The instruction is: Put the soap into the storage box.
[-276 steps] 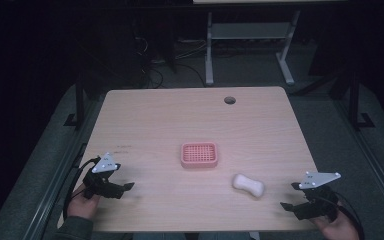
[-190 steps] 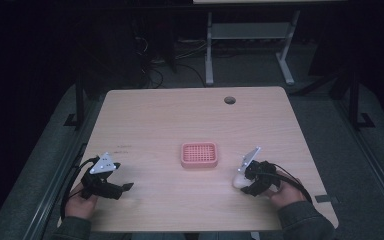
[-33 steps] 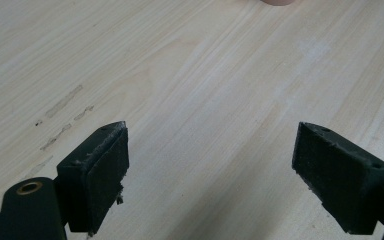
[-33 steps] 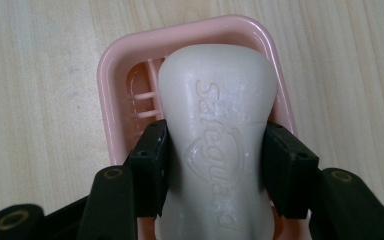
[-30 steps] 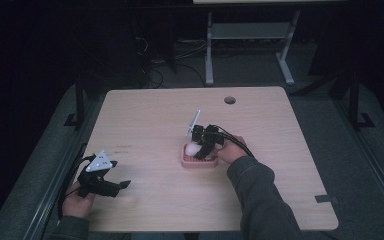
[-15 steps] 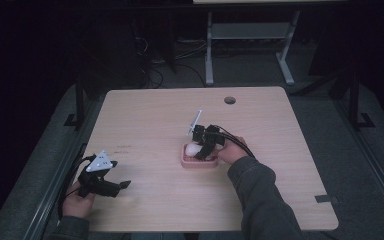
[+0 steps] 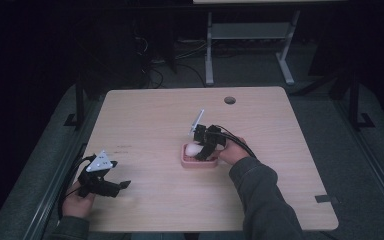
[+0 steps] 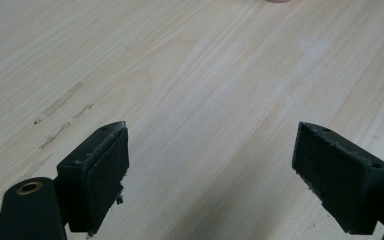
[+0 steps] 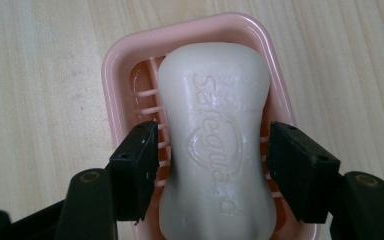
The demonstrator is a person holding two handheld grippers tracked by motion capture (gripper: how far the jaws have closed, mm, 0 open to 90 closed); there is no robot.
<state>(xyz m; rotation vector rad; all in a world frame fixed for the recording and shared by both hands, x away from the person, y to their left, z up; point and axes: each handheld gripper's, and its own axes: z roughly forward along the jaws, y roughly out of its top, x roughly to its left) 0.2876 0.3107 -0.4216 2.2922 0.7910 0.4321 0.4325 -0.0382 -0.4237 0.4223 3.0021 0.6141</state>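
Observation:
A white bar of soap [image 9: 215,115] with raised lettering lies lengthwise in a pink slatted soap dish [image 9: 114,70]. My right gripper [image 9: 212,165] straddles the soap's narrow waist. It is open, and a thin gap with dish slats shows on each side between pad and soap. In the high view the dish [image 7: 198,163] sits mid-table with the soap [image 7: 193,148] in it, and the right gripper [image 7: 202,150] points down into it. My left gripper [image 7: 122,185] rests near the front left edge. In its own view the left gripper [image 8: 210,160] is open over bare wood.
The wooden table [image 7: 290,150] has a round cable hole [image 7: 229,100] at the back and a dark tape strip [image 7: 325,198] near its front right corner. Faint scuff marks [image 8: 62,100] lie ahead of the left gripper. A metal desk frame [image 7: 250,45] stands beyond the table.
The soap once lay on the table right of the dish; the right gripper took it and carried it into the dish. Over the last second the right hand barely moved. The left gripper stayed put.

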